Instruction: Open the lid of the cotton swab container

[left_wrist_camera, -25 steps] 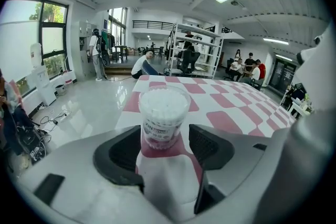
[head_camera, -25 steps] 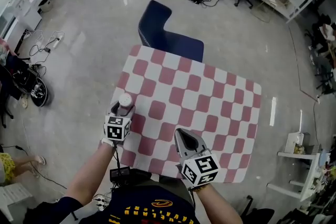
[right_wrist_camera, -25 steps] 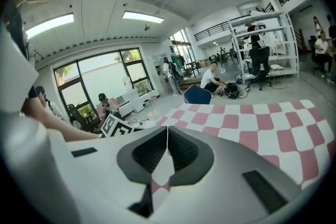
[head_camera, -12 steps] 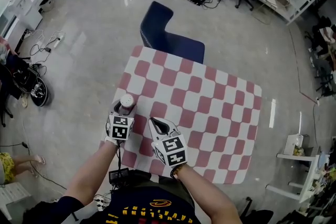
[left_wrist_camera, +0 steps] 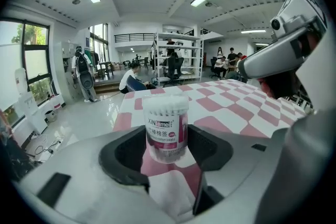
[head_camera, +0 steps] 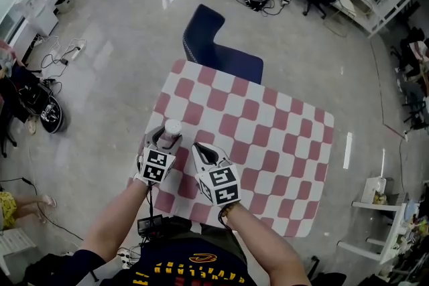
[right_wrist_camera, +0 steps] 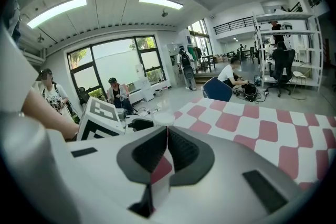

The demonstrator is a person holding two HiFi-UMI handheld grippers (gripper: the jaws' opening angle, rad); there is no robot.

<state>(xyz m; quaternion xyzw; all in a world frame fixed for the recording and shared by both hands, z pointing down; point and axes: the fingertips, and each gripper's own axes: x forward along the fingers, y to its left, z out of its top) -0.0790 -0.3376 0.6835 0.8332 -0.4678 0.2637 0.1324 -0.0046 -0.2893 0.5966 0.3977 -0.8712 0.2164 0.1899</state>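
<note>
A clear cylindrical plastic cotton swab container (left_wrist_camera: 166, 131) with a pink label stands upright near the left edge of the pink-and-white checkered bench (head_camera: 268, 137), left of centre in the head view. It is packed with white swabs standing on end, tips at the top, and its lid is on. The left gripper (head_camera: 164, 138) is closing its jaws round the container, pads just beside its sides. The right gripper (right_wrist_camera: 166, 149), clenched and empty, hovers just right of it.
</note>
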